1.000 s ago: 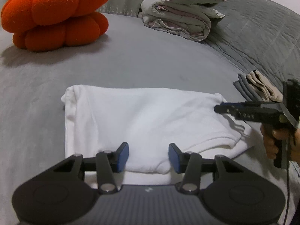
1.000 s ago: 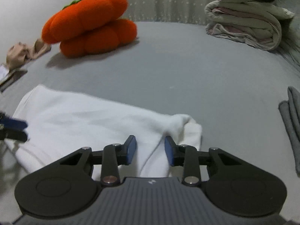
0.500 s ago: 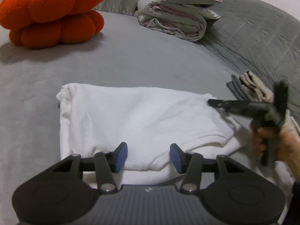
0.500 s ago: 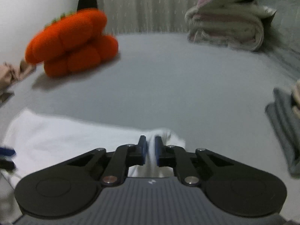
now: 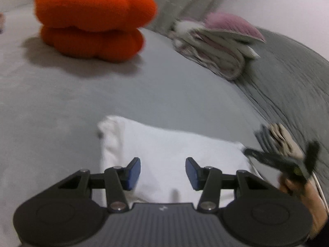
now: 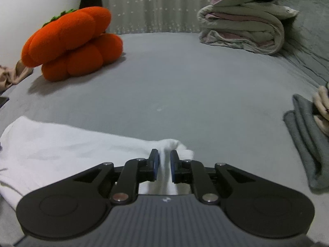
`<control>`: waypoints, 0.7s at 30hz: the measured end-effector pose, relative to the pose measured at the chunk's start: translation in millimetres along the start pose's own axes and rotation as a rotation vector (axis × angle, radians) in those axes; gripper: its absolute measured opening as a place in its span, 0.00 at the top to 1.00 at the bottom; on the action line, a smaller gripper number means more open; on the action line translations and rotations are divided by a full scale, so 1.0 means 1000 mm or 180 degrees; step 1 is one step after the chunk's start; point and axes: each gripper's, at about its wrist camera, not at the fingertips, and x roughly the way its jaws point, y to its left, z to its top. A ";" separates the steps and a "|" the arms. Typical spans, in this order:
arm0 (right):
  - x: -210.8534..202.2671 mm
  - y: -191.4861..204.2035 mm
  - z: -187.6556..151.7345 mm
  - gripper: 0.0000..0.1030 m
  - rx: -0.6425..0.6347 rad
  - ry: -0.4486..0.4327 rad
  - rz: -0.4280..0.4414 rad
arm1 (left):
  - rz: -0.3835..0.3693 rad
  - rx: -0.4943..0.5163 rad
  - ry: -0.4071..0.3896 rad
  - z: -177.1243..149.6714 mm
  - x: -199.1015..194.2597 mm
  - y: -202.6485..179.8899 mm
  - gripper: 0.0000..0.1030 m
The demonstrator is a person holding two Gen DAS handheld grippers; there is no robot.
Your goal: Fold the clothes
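Where the left wrist view looks down, the left gripper (image 5: 163,174) hangs above the near edge of the white shirt (image 5: 170,150), its jaws apart with nothing clamped between them. The shirt lies partly folded on the grey bed (image 5: 102,94). At the shirt's right corner the right gripper (image 5: 249,152) shows from the side, blurred, with a hand (image 5: 296,187) behind it. Beyond lie one orange pumpkin cushion (image 5: 92,18), one folded quilt stack (image 5: 218,43) and one small pile of folded clothes (image 5: 277,138) at the right edge.

In the right wrist view, the right gripper (image 6: 163,165) has a bunched ridge of the shirt (image 6: 61,144) pinched between its pads (image 6: 155,164), though the jaws are easing open a little. The same cushion (image 6: 72,43), quilt stack (image 6: 242,26) and pile (image 6: 304,140) appear, plus some beige cloth (image 6: 10,76) at the far left edge.

Likely risks: the pinch takes only a thin ridge, so the corner could slip out if that grip loosens further or the pull is quick. With the left jaws holding nothing, a one-sided lift would probably drag the shirt and undo its layers.

Count: two grippers, one shirt, one cushion, one quilt stack, one clothes pile.
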 end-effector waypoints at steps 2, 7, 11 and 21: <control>-0.002 -0.001 0.001 0.89 0.0043 -0.0028 -0.0008 | 0.0129 0.0012 -0.0066 0.003 0.003 0.001 0.53; -0.006 0.001 0.002 0.93 0.0097 -0.0144 0.0000 | 0.0296 0.0037 -0.0157 0.007 0.015 0.001 0.64; 0.005 0.004 -0.005 0.99 -0.0012 -0.0034 -0.0031 | 0.0488 0.0091 -0.0066 0.004 0.028 0.002 0.93; 0.016 0.000 -0.010 0.98 -0.0195 0.0098 -0.0119 | 0.0434 0.0080 -0.0138 0.003 0.004 -0.004 0.95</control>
